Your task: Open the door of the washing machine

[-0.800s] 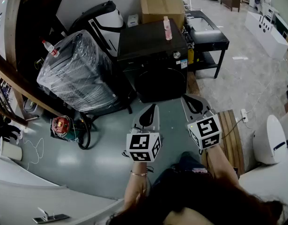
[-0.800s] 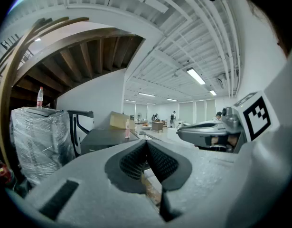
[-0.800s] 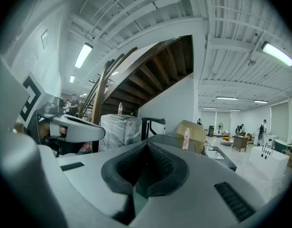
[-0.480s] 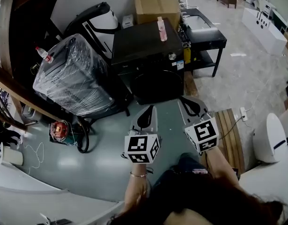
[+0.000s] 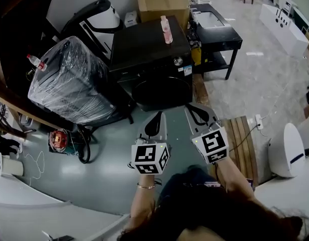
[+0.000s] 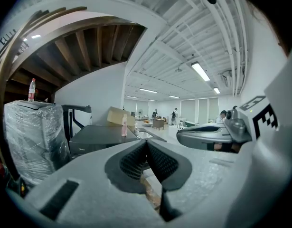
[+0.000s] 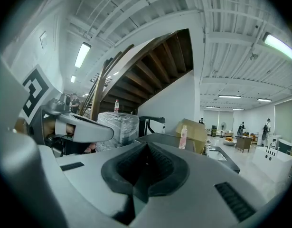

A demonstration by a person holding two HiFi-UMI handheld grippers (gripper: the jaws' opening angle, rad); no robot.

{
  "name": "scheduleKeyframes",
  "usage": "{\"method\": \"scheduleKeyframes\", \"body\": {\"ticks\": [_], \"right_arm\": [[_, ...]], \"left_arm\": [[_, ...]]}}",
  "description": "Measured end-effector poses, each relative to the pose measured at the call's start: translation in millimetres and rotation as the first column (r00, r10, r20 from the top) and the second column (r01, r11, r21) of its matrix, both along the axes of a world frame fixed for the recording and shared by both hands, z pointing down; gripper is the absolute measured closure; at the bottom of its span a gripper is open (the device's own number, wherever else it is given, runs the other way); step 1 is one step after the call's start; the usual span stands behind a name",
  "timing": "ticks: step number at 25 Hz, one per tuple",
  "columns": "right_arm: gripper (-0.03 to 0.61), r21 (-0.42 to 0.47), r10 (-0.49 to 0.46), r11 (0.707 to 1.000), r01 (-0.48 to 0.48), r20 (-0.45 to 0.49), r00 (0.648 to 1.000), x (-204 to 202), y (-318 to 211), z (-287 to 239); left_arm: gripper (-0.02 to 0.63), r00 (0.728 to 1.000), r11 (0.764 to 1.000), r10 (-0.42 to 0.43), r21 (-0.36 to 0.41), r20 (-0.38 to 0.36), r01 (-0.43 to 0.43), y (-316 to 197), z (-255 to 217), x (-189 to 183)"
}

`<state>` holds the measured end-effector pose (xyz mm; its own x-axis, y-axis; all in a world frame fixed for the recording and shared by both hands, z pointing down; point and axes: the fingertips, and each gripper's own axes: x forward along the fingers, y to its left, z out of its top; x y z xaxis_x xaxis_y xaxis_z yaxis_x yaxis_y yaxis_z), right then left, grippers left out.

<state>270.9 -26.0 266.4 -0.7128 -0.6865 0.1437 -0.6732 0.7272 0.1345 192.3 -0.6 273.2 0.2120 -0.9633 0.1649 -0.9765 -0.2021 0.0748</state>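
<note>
washing machine [image 5: 151, 54] door [image 5: 162, 91] sits shut, ahead of both jaws and apart from them. left gripper [image 5: 159, 117] and right gripper [image 5: 192, 109] have jaws together, empty. this looks like the approach; next, one pair must part and catch the door's edge.

floor [image 5: 175, 118] open to washer door [image 5: 162, 93], wrapped unit [image 5: 69, 82] L, table [image 5: 222, 36] R

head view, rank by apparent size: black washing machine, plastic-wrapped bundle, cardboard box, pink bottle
1-2. black front-loading washing machine and grey plastic-wrapped bundle: they look about alike, so no ranking between them.
3. brown cardboard box, cut off by the top edge.
4. small pink bottle, on the washer's top.
</note>
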Motion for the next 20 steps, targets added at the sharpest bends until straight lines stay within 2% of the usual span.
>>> {"method": "scheduleKeyframes", "body": {"ticks": [10,20], "right_arm": [[0.58,-0.046,0.011,0.999,-0.012,-0.017,1.0,-9.5,-67.9,28.1],[0.569,-0.081,0.042,0.996,-0.046,-0.046,0.998,-46.8,-145.0,51.3]], "left_arm": [[0.601,1.0,0.999,0.015,-0.035,0.0,-0.015,-64.2,18.1,-10.0],[0.601,0.997,0.994,0.08,-0.072,0.001,-0.08,-148.5,40.5,-38.8]]}}
